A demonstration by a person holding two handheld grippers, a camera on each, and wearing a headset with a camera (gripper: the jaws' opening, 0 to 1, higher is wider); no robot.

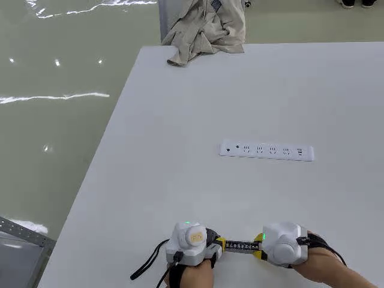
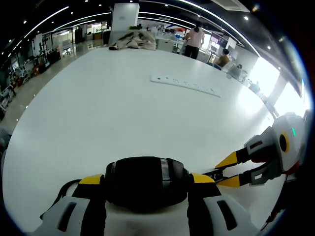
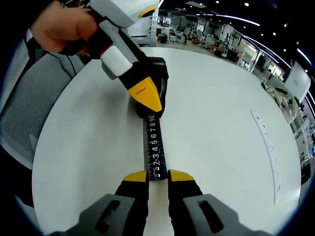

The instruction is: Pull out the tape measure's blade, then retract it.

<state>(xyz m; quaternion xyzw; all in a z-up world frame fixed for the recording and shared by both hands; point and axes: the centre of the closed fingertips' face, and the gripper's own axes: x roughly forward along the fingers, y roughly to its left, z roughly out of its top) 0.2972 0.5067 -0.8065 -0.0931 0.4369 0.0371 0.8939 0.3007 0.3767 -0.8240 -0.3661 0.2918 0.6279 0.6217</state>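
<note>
A black tape measure case sits clamped between the yellow-tipped jaws of my left gripper, which is shut on it. Its blade, black with white numbers, runs a short way out over the white table. My right gripper is shut on the blade's end. In the head view the left gripper and right gripper face each other near the table's front edge, with the blade stretched between them. The case lies on the table under the left gripper's finger.
A white power strip lies mid-table, beyond the grippers. A beige garment is heaped at the far edge. The table drops off to the floor along its left edge. A black strap trails left of the left gripper.
</note>
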